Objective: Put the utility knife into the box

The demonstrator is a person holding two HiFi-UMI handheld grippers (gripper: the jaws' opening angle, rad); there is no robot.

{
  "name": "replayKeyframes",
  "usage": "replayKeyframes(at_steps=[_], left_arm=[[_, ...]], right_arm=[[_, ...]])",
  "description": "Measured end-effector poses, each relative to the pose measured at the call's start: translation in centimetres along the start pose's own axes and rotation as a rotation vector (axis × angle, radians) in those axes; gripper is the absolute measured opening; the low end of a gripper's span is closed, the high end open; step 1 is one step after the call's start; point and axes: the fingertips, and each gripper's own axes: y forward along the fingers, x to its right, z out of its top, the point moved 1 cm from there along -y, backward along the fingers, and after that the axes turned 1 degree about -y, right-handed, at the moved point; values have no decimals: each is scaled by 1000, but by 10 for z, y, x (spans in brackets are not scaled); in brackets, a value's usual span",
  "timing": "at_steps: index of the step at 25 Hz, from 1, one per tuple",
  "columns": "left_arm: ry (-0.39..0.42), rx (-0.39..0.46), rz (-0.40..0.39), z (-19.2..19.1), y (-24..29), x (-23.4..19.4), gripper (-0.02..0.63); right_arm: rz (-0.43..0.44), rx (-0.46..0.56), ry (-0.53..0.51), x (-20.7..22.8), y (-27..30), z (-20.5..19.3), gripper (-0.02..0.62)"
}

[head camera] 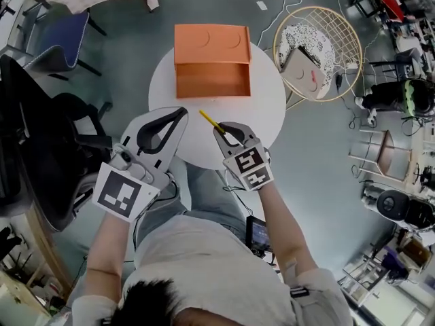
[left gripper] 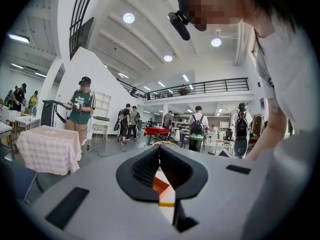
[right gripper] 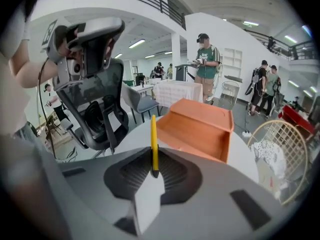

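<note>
In the right claw [right gripper: 154,170], the utility knife [right gripper: 154,141] juts out forward.

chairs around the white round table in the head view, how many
3: a blue chair far left of the table, a black office chair at its left, a round wire chair at its right. More may be hidden.

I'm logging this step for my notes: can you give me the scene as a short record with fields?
left gripper: shut, empty, tips over the table
right gripper: shut on the utility knife
utility knife: yellow, pointing toward the box, not in it
box: orange, open, empty, on the white table
</note>
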Motion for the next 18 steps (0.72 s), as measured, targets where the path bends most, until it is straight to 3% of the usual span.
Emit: replayKeyframes(at_steps=[4, 10, 18], left_arm=[[12, 8, -15, 5, 7, 4, 9], [20, 26, -14, 13, 22, 8, 9], [24, 38, 60, 19, 28, -3, 9]], right_arm=[[-14, 79, -5, 6, -19, 25, 52], [-15, 119, -40, 22, -29, 43, 52], [19, 129, -127, 49, -20, 66, 52]])
